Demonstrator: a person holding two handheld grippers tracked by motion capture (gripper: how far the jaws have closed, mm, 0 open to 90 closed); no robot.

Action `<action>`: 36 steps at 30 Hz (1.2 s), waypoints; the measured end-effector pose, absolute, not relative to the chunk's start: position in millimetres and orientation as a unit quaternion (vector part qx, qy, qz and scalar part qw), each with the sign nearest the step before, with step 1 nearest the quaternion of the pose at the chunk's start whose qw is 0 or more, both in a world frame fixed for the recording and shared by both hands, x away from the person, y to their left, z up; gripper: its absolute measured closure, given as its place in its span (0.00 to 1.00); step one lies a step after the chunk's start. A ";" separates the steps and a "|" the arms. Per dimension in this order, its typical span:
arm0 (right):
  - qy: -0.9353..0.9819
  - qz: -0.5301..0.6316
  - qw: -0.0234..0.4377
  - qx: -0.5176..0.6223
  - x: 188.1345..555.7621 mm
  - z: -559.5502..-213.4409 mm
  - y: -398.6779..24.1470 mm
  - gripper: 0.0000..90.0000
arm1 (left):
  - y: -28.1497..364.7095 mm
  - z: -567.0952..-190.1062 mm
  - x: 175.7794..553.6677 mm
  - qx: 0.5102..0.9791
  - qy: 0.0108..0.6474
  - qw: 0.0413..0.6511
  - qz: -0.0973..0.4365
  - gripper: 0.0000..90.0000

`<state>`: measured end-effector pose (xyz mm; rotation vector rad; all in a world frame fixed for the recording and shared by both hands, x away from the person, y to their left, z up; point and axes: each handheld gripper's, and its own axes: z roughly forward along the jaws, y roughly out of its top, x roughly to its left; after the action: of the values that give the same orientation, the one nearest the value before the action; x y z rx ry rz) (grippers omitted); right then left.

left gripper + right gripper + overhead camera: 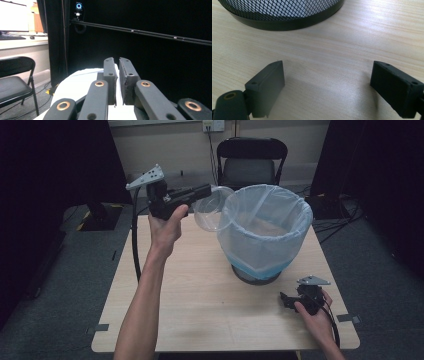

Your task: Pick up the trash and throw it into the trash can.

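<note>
**Clear cup poised at the bin's rim**

The left gripper (207, 191) pinches a clear plastic cup (212, 209) by its edge, jaws pressed nearly together, just beside the lined bin (265, 227). Let go too early, the cup could strike the bag's rim and tumble onto the table (200, 295). It looks thin, transparent and seemingly empty, though glare blurs it. The right gripper (327, 82) rests spread on the wood

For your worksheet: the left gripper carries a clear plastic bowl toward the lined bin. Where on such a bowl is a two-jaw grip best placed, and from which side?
Grip the thin rim of the clear bowl, one jaw inside the wall and one outside, coming from its open side. The bowl is too wide to span, and the left gripper pinches it just so beside the bin.
</note>
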<state>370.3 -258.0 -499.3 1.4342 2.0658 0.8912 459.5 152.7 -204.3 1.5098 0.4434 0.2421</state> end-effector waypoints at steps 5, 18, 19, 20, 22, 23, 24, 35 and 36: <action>0.753 0.325 0.234 0.523 370.3 -499.3 -258.0 0.12 | 137.2 -199.8 469.8 0.670 0.193 0.710 0.095 0.94; 0.752 0.325 0.235 0.523 370.3 -499.3 -257.9 0.12 | 67.8 -207.0 502.7 0.704 0.189 0.682 0.055 0.95; 0.752 0.325 0.235 0.523 370.3 -499.3 -257.9 0.12 | 67.8 -207.0 502.7 0.704 0.189 0.682 0.055 0.95; 0.753 0.325 0.234 0.523 370.3 -499.3 -258.0 0.12 | 64.3 -209.3 505.4 0.707 0.191 0.679 0.048 0.95; 0.753 0.325 0.234 0.523 370.3 -499.3 -258.0 0.12 | 56.6 -215.8 511.9 0.718 0.192 0.668 0.036 0.94; 0.753 0.325 0.234 0.523 370.3 -499.3 -258.0 0.12 | 56.6 -215.8 511.9 0.718 0.192 0.668 0.036 0.95; 0.753 0.325 0.234 0.523 370.2 -499.3 -257.9 0.12 | 54.7 -218.0 514.0 0.721 0.194 0.665 0.032 0.94; 0.753 0.324 0.234 0.523 370.2 -499.3 -257.9 0.12 | 40.9 -239.7 523.1 0.756 0.208 0.620 0.018 0.80; 0.752 0.325 0.235 0.523 370.2 -499.3 -257.9 0.12 | 40.5 -240.7 524.0 0.755 0.211 0.621 0.013 0.80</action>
<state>370.2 -257.9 -499.3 1.4353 2.0645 0.8907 524.0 40.5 -240.7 1.7361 0.4839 0.0291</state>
